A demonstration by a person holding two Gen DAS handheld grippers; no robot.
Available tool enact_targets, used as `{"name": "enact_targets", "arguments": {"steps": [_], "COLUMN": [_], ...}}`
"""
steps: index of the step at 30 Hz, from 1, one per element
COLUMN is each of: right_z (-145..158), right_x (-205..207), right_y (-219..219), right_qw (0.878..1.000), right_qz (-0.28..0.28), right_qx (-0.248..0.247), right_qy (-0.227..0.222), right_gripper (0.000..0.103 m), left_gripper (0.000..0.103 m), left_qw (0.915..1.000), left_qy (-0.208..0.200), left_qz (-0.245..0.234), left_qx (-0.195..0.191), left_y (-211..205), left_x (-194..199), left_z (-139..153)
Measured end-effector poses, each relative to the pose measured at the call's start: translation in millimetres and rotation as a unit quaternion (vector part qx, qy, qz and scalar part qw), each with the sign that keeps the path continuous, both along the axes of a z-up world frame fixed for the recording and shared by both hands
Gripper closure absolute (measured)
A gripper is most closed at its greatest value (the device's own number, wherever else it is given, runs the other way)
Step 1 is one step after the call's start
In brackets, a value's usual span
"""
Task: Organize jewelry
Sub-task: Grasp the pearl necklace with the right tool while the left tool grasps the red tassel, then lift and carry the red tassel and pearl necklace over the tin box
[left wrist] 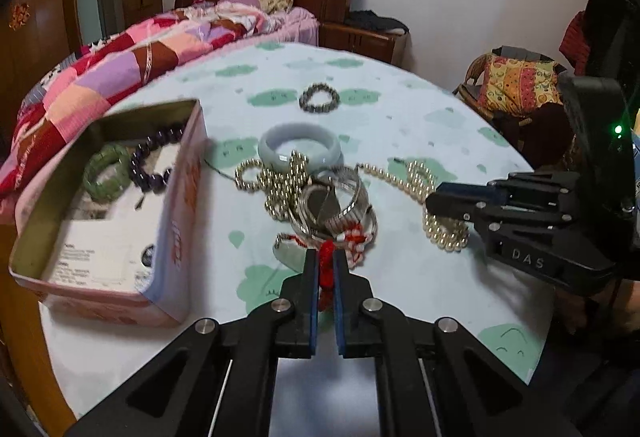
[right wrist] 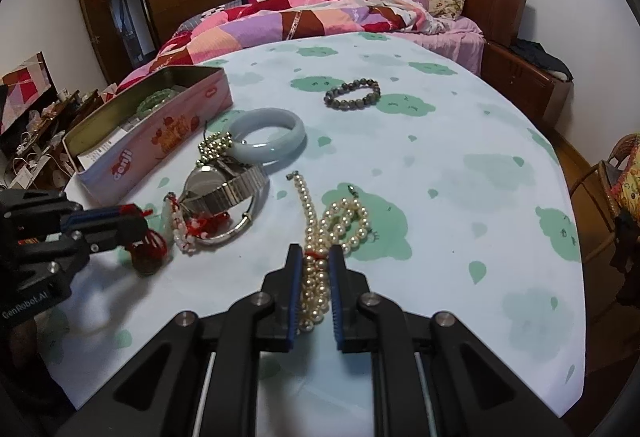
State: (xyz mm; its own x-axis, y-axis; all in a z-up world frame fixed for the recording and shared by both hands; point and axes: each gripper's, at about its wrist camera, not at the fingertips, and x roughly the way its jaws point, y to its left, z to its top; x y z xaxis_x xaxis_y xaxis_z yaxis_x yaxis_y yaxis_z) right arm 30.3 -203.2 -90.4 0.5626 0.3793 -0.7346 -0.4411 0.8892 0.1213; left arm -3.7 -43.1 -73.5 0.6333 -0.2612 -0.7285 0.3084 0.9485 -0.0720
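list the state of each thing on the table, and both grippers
left gripper: shut on the red cord
right gripper: shut on the pearl necklace
tin box: open, no lid on, green bracelet and purple bracelet inside
pale bangle: flat on the tablecloth
dark bead bracelet: lying apart, untouched
watch: on its side in the pile

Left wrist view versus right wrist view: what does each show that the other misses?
Only the left view shows the purple bracelet inside the tin, and the left claw shut on a red cord. Only the right view shows the right claw clamping the pearls up close. Both show the bangle, watch and dark bracelet.
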Motion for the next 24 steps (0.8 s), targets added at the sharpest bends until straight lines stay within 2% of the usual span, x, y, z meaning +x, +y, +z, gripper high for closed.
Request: {"name": "enact_targets", "arguments": {"steps": [1, 2, 10, 12, 14, 17, 19, 21, 22, 23, 24], "right_z": [2, 3, 11, 11, 9, 2, -4, -6, -5, -4, -3], "right_x": [0, -1, 2, 2, 3, 4, 6, 5, 4, 3, 2], "right_y": [-1, -2, -6, -6, -4, -1, 3, 7, 8, 8, 8], "right_qw": [1.0, 1.0, 1.0, 1.0, 1.0, 1.0, 1.0, 1.0, 1.0, 1.0, 1.0], "right_qz": [0.0, -0.001, -0.004, -0.011, -0.006, -0.01, -0.005, -0.001, 0.006, 0.008, 0.007], "right_qx": [0.003, 0.005, 0.006, 0.004, 0.005, -0.005, -0.009, -0.016, -0.013, -0.013, -0.017], "right_qy": [-0.002, -0.004, -0.01, -0.017, -0.011, -0.004, 0.007, 0.006, 0.008, 0.006, 0.001], "right_gripper": [0.089, 0.102, 0.099, 0.09, 0.076, 0.063, 0.062, 0.065, 0.082, 0.088, 0.088], "left_gripper": [0.098, 0.098, 0.098, 0.098, 0.098, 0.098, 0.098, 0.098, 0.098, 0.098, 0.098], "left_qw": [1.0, 1.0, 0.9995, 0.9995, 0.9994, 0.9992, 0.999, 0.9987, 0.9985, 0.9983, 0.9982], "left_qy": [-0.004, -0.008, -0.029, -0.03, -0.03, -0.031, -0.031, -0.035, -0.038, -0.042, -0.044], "left_qz": [0.0, 0.0, 0.008, 0.011, 0.016, 0.024, 0.031, 0.034, 0.034, 0.034, 0.034], "left_qx": [0.0, -0.002, -0.007, -0.007, -0.008, -0.01, -0.014, -0.017, -0.019, -0.02, -0.021], "left_y": [1, 1, 8, 9, 11, 15, 18, 19, 20, 21, 21], "left_x": [0, 0, 2, 3, 5, 9, 12, 13, 13, 13, 12], "left_z": [3, 5, 19, 19, 19, 18, 18, 20, 23, 25, 27]}}
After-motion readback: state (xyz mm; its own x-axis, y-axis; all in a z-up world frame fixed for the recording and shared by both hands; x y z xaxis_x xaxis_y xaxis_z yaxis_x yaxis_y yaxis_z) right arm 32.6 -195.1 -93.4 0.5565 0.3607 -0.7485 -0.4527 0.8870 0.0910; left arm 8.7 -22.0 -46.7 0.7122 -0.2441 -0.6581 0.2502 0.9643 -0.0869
